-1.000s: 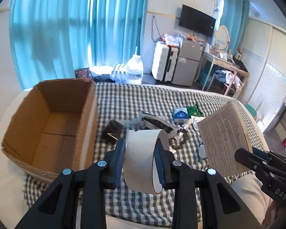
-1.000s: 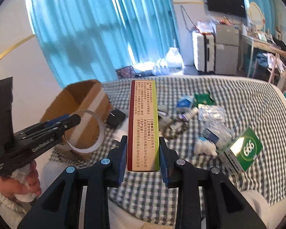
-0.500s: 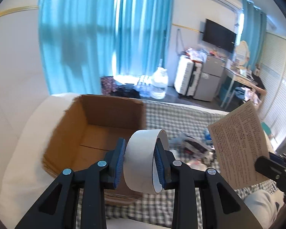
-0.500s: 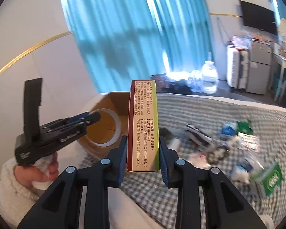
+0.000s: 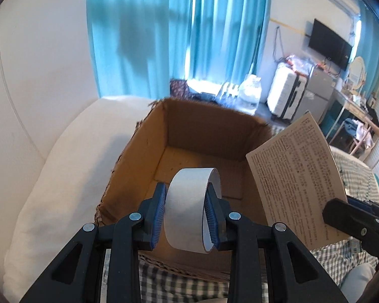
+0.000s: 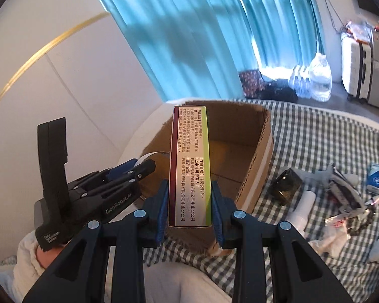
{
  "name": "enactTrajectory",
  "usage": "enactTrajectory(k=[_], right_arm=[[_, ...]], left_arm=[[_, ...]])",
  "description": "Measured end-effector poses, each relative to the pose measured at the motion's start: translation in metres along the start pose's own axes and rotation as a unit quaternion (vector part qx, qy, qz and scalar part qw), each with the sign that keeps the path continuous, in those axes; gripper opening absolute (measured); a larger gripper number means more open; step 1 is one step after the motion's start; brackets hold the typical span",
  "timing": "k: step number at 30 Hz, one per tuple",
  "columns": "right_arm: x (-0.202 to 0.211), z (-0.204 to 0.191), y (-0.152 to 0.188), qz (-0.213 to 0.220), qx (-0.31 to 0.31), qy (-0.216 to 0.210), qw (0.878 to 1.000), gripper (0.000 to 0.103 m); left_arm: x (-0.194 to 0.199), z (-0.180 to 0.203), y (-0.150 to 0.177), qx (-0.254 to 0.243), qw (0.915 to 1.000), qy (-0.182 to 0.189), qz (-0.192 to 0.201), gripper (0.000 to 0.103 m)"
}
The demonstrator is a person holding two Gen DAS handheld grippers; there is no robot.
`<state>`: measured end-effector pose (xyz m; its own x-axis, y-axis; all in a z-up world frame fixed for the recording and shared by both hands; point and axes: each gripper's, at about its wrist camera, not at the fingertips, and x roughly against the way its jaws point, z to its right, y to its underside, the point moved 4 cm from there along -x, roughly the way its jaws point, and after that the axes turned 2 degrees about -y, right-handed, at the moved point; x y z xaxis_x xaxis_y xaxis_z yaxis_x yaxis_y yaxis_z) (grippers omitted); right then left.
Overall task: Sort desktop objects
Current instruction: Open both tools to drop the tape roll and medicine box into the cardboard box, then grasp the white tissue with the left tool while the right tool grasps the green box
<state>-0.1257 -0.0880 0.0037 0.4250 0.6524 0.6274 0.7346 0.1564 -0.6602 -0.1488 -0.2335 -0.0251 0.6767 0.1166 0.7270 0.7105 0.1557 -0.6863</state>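
Observation:
My left gripper [image 5: 185,214] is shut on a roll of white tape [image 5: 189,202] and holds it above the near edge of the open cardboard box [image 5: 202,131]. My right gripper [image 6: 189,207] is shut on a tall medicine box [image 6: 190,166] with Chinese print, upright, over the same cardboard box [image 6: 262,161]. The medicine box also shows at the right of the left wrist view [image 5: 295,176]. The left gripper and tape show at the left of the right wrist view [image 6: 139,170]. The cardboard box looks empty inside.
The box stands on a checked cloth [image 6: 315,136]. To its right lie a dark small box [image 6: 288,185], a white tube [image 6: 303,207], wrappers and packets [image 6: 346,202]. A white cushion [image 5: 63,164] lies to the box's left. Blue curtains hang behind.
Both grippers have swung left from the scattered items toward the cardboard box. The tape and the medicine box now hang over the box opening, both still held.

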Motion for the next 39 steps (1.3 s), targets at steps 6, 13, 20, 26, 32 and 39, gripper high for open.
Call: enactTrajectory(k=[6, 13, 20, 26, 32, 39], right_arm=[[-0.025, 0.014, -0.007, -0.004, -0.025, -0.006, 1.0, 0.038], [0.003, 0.027, -0.015, 0.039, -0.026, 0.032, 0.998, 0.059], [0.08, 0.06, 0.001, 0.082, -0.046, 0.128, 0.987, 0.064], [0.17, 0.109, 0.025, 0.126, -0.099, 0.207, 0.965, 0.076], [0.249, 0.189, 0.084, 0.134, -0.211, 0.298, 0.921, 0.088], [0.283, 0.265, 0.151, 0.107, -0.317, 0.333, 0.882, 0.088]], left_arm=[[-0.028, -0.006, 0.004, -0.002, 0.9997, -0.008, -0.022, 0.036], [-0.018, -0.004, 0.007, -0.004, 0.9995, -0.031, -0.003, 0.09], [0.014, 0.032, 0.005, -0.014, 0.9996, -0.016, 0.019, 0.098], [0.048, 0.099, 0.012, -0.02, 0.998, 0.039, 0.045, 0.103], [0.058, 0.181, 0.047, -0.044, 0.9966, 0.058, 0.038, 0.103], [0.039, 0.259, 0.091, -0.118, 0.9888, 0.088, 0.027, 0.103]])
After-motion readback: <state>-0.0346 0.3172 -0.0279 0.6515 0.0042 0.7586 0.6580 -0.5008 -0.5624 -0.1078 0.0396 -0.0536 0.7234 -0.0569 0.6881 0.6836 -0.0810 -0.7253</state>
